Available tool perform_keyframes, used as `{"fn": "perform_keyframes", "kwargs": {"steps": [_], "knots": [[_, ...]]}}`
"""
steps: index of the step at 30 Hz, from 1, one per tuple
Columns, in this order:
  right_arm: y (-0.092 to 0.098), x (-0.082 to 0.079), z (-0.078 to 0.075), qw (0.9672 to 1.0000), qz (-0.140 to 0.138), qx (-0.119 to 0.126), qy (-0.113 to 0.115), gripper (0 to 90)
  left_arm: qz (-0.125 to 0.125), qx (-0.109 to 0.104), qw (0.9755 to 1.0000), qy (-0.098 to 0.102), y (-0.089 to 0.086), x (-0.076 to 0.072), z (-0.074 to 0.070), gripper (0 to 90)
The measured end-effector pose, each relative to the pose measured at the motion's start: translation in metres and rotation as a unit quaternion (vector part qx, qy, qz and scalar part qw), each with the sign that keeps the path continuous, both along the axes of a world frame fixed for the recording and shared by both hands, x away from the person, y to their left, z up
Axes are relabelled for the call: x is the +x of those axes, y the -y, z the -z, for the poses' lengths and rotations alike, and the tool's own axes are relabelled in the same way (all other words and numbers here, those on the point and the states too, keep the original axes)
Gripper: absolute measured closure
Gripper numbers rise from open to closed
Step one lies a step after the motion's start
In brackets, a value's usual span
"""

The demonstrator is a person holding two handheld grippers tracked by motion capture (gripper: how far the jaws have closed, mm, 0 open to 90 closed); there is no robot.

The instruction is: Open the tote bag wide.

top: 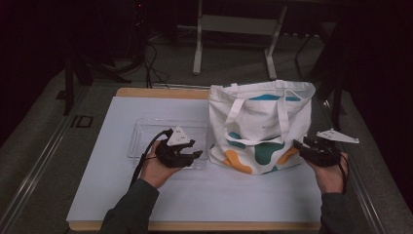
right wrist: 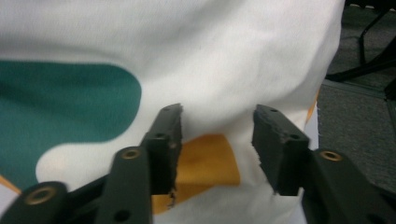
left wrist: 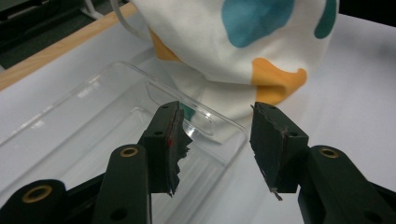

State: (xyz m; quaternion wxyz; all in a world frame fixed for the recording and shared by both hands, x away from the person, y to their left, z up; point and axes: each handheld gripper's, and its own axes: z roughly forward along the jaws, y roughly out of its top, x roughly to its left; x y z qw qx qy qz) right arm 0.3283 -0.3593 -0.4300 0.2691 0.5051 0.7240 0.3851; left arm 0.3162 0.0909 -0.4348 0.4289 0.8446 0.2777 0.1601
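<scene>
Though beside tray (top: 146, 134), tote bag (top: 258, 126) between grippers.

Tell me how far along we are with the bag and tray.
Done: tote bag stands upright beside the clear tray. In hand: nothing; left tongs and right tongs flank the bag, open. Left: gripping the bag; whether anything is inside is hidden.

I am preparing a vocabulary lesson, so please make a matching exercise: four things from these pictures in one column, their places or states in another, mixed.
Things:
1. white cloth tote bag with teal and orange blobs
2. clear plastic tray
3. left tongs
4. right tongs

Places or states:
A. open, at the bag's right edge
B. stands upright on the table
C. open, above the tray
D. lies flat, left of the bag

Pairs: 1-B, 2-D, 3-C, 4-A
</scene>
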Motion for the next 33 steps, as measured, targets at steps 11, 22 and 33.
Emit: {"fn": "perform_keyframes", "kwargs": {"steps": [11,22,33], "knots": [[0.016,0.010,-0.007,0.9993,0.011,0.035,0.005,58.4,-0.016,-0.006,0.9998,0.011,-0.002,0.023,-0.016,52.1],[0.030,0.033,-0.024,0.9988,0.039,0.029,0.005,45.9,-0.014,-0.021,0.9996,0.010,0.004,0.041,-0.023,50.9],[0.046,0.057,-0.020,0.9974,0.031,0.065,0.001,40.6,-0.017,-0.049,0.9986,-0.009,0.005,0.062,-0.019,49.1]]}}
